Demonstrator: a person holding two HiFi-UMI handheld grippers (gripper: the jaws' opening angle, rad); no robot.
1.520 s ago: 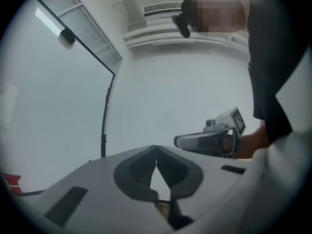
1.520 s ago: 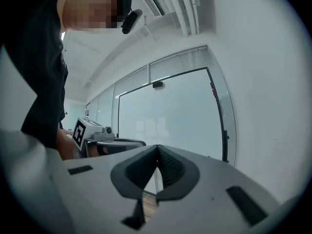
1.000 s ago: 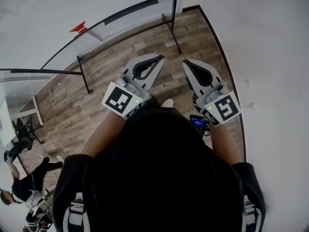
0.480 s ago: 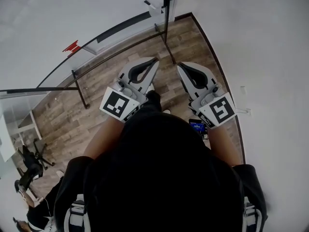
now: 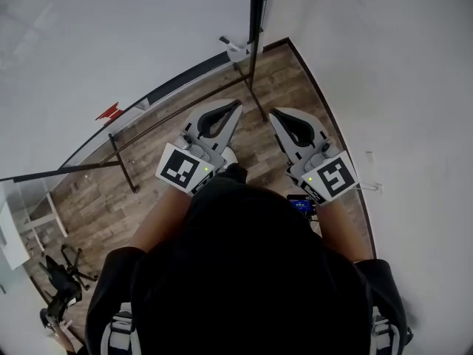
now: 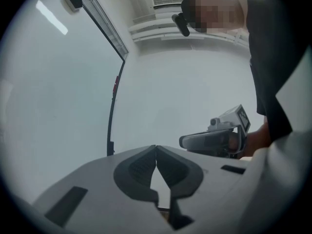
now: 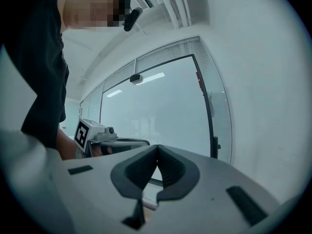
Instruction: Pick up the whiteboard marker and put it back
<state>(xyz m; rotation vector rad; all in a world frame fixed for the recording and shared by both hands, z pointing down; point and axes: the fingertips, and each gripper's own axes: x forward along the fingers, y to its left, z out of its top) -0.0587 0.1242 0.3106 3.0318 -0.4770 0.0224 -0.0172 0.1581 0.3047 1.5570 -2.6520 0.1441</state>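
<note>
over the last second the black post (image 5: 256, 13) of the glass wall (image 5: 111, 43) has been brought lower in the head view and nearer to the claws. the silver handle (image 5: 238, 48) just left of the post has been carried down with it, and the red mark (image 5: 109, 112), well left of the post, likewise. from this it is judged that the wooden floor (image 5: 295, 87) is being walked along toward the post, with both claws held out level, side by side below it. the left claw (image 6: 156, 147) is seen fully closed, its tips meeting with nothing between them, and the right claw (image 7: 157, 147) is closed and empty in the same way. the whiteboard marker is shown in no view, so its place relative to the post cannot be given. the task is therefore taken to be at the approach, with nothing yet picked up. both claws would have to be opened before any grasp.
</note>
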